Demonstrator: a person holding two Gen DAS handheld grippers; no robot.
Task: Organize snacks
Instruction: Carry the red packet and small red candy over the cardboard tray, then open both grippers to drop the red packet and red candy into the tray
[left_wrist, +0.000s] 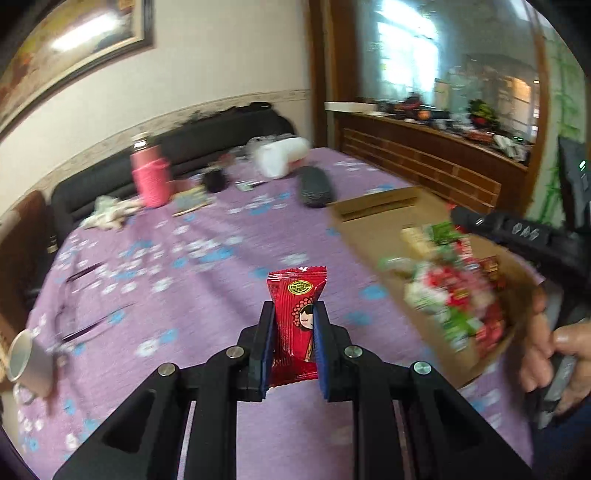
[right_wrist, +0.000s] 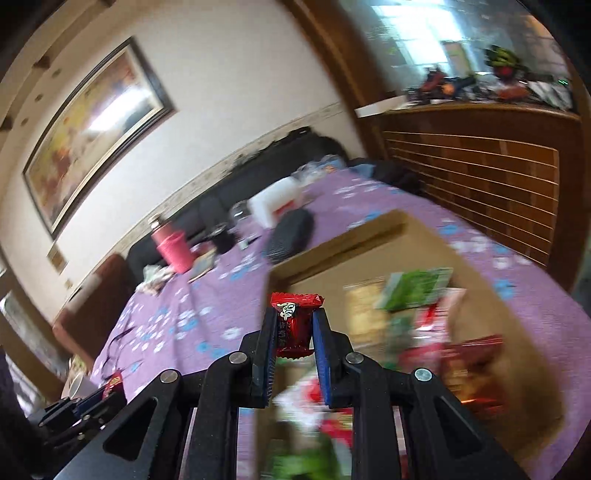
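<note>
Blurring snack pile (left_wrist: 454, 299) in box (left_wrist: 369, 221)

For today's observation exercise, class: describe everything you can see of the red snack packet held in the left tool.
The red snack packet is a glossy, foil-like pillow pack with a crimped, serrated top edge. It carries a round yellow-green logo near the top and a cartoon girl's face with dark hair below. It stands upright, pinched at its lower half between the blue pads of the left tool, its top poking free above them. It hangs over the purple flowered tablecloth, touching only the pads.
</note>
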